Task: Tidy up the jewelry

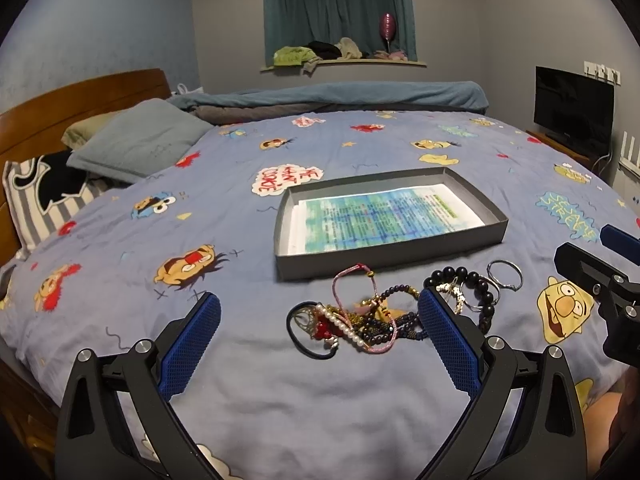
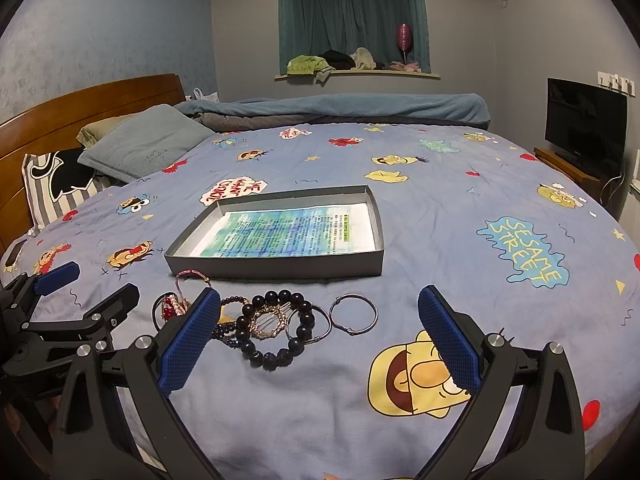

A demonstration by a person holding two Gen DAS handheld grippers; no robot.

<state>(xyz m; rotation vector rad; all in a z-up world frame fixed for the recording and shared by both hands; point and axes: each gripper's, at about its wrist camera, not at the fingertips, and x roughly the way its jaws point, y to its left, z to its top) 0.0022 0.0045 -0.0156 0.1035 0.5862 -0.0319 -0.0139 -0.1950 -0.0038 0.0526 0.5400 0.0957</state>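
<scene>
With the jewelry (image 1: 360, 316) heaped on the bedspread just in front of the tray (image 1: 390, 254), nothing is yet held by the 2 wide-open grippers, left (image 1: 320, 332) and right (image 2: 320, 332), so picking a first piece is judged next.

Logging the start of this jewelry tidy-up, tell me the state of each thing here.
Left tongs: open, empty.
Right tongs: open, empty.
Grey box: lidless, holds only printed paper.
Jewelry pile: tangled on bedspread.
Silver ring: flat, apart from pile.
TV: off.
</scene>
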